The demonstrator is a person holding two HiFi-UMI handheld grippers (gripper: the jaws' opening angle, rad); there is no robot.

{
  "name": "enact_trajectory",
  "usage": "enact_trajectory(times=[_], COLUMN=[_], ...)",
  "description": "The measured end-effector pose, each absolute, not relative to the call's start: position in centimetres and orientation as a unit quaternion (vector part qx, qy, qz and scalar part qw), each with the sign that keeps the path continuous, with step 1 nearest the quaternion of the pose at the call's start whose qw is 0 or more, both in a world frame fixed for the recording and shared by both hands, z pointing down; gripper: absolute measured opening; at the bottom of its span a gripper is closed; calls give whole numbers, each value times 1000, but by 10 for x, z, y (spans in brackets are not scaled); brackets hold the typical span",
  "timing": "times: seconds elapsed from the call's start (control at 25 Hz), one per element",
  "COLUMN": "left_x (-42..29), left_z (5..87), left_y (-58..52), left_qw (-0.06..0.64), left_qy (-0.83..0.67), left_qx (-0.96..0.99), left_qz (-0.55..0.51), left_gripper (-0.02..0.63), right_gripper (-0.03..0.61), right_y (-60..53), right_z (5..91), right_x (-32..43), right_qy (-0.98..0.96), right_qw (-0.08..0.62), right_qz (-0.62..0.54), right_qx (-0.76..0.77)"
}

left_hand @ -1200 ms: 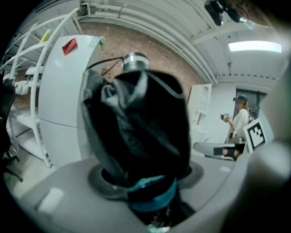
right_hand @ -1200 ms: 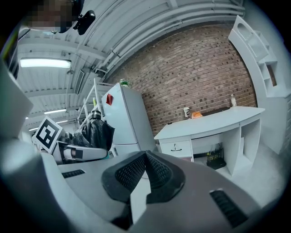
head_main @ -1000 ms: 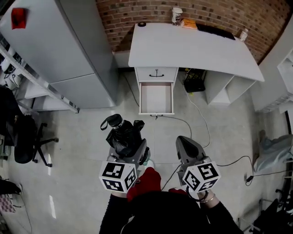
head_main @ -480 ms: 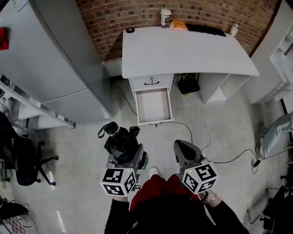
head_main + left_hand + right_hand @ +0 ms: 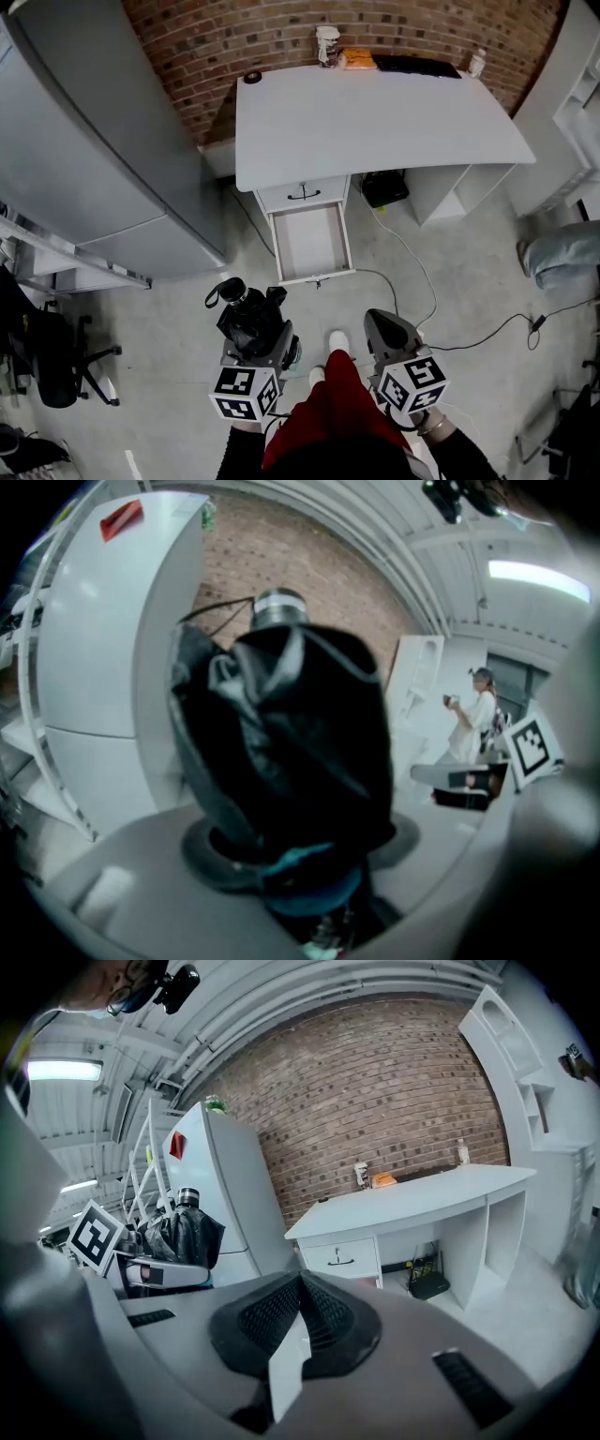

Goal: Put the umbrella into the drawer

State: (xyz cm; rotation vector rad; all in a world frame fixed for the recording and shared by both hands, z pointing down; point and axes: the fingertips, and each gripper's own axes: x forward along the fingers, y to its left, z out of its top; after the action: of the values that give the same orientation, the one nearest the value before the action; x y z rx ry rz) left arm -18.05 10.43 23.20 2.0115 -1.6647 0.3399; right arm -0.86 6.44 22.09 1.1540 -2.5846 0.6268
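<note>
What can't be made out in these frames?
- Left gripper view: umbrella blocks desk and open drawer.
- Head view: umbrella's lower end hidden inside left gripper.
- Head view: cup and orange item on desk too small to identify.
- Right gripper view: open drawer's inside hidden behind right gripper.

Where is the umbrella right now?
In the head view, lower left of centre: the umbrella is clamped in the left gripper, short of the open drawer under the desk.
</note>
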Motion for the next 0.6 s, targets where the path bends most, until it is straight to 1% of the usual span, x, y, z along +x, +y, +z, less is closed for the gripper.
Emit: enact_trajectory(times=[0.28, 0.6], left_x=[-181, -171], left_z=[281, 378], left_y=[43, -12], left_qw=[251, 280], left_qy=[-611, -600], left_qx=[736, 726], left_qz=[150, 188], left_gripper=[249, 249], right_gripper=[2, 2], right_y=[12, -35], right_z=[272, 362], right_x=[-11, -18], right_qy=[-878, -866], right_qw=[134, 153], right_qz=[226, 243], right_qx=[401, 409])
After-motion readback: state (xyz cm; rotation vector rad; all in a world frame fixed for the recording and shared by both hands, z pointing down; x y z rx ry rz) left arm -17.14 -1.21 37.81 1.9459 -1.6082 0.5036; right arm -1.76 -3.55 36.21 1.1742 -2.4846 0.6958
